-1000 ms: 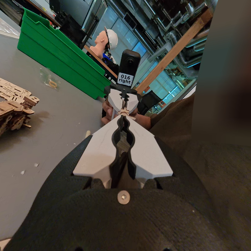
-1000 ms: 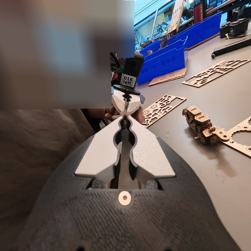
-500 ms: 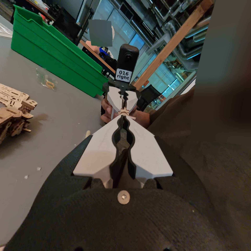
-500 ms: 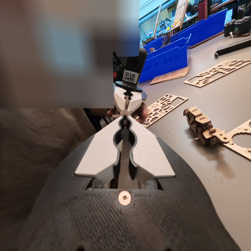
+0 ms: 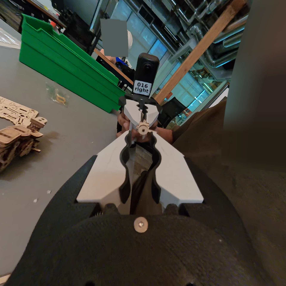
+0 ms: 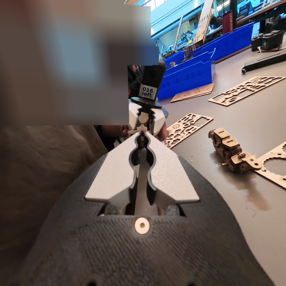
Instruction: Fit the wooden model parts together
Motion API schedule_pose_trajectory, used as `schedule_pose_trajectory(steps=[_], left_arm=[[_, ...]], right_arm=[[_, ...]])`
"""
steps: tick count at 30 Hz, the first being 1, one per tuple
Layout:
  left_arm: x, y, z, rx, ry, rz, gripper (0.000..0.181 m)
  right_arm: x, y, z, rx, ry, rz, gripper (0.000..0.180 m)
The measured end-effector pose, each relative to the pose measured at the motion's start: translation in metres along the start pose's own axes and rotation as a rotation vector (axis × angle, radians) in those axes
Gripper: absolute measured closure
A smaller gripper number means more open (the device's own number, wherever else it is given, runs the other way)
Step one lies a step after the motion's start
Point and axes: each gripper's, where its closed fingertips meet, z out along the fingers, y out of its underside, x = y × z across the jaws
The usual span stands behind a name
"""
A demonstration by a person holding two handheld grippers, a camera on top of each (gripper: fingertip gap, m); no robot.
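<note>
Just past the tips of the left gripper [image 5: 141, 136], its fingers now parted and empty where half a second ago they were pinched, the small spoked wooden part [image 5: 144, 128] stays with the right gripper [image 5: 143, 122]: handover looks done.

In the right wrist view, the right gripper [image 6: 142, 134] pinches that pale part [image 6: 141, 129], touching the left gripper's tips.

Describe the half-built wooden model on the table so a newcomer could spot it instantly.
Start at the grey table in the right wrist view, right of the right gripper. The half-built wooden model lies there, one end overlapping a flat cut-out sheet. Unlike the flat sheets, it is a chunky, layered block.
</note>
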Motion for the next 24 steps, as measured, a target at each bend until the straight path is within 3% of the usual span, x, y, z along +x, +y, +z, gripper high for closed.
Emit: schedule_pose_trajectory(steps=[11, 24], left_arm=[[0.002, 0.001, 0.002, -0.003, 0.007, -0.011, 0.174], [-0.002, 0.007, 0.002, -0.067, -0.031, -0.024, 0.175]], right_arm=[[0.001, -0.002, -0.001, 0.021, -0.012, 0.025, 0.18], [0.005, 0.004, 0.001, -0.005, 0.002, 0.025, 0.18]])
